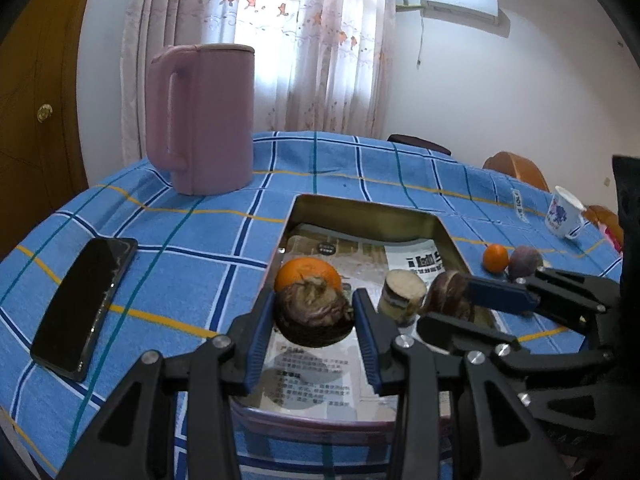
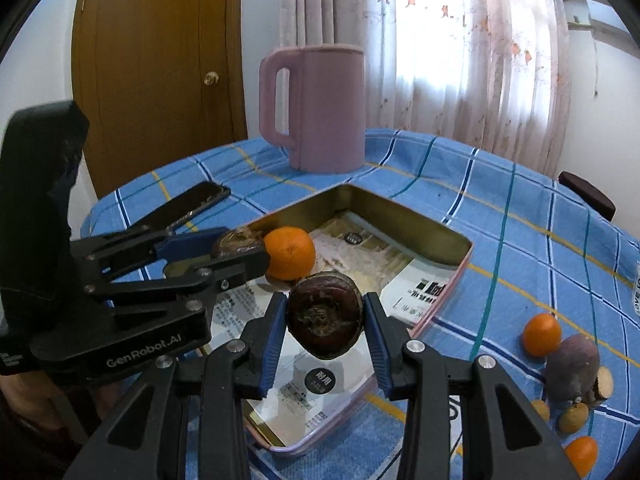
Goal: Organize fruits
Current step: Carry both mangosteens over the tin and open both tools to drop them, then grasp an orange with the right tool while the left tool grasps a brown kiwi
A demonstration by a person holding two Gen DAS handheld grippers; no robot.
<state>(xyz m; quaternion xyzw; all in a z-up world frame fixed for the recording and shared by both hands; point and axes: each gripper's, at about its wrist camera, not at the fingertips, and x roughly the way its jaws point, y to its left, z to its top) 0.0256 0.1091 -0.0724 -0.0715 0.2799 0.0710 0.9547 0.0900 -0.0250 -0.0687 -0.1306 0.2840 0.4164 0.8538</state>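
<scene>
Now both grippers, left (image 1: 314, 312) and right (image 2: 325, 316), pinch water chestnuts over the tin (image 2: 404, 216); lower gently, release at six o'clock of the orange (image 2: 290, 253).

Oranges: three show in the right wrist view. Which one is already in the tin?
The large orange by the tin's left wall, beside the left gripper. The two small ones lie on the cloth, right of the tin.

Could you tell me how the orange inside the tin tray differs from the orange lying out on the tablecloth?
The orange in the tray looks clearly larger than the orange on the cloth. The tray orange rests on printed paper inside the tin tray, beside the fruit held by the left gripper; the cloth orange sits by a purple fruit. Both are round, bright orange and ungripped.
</scene>
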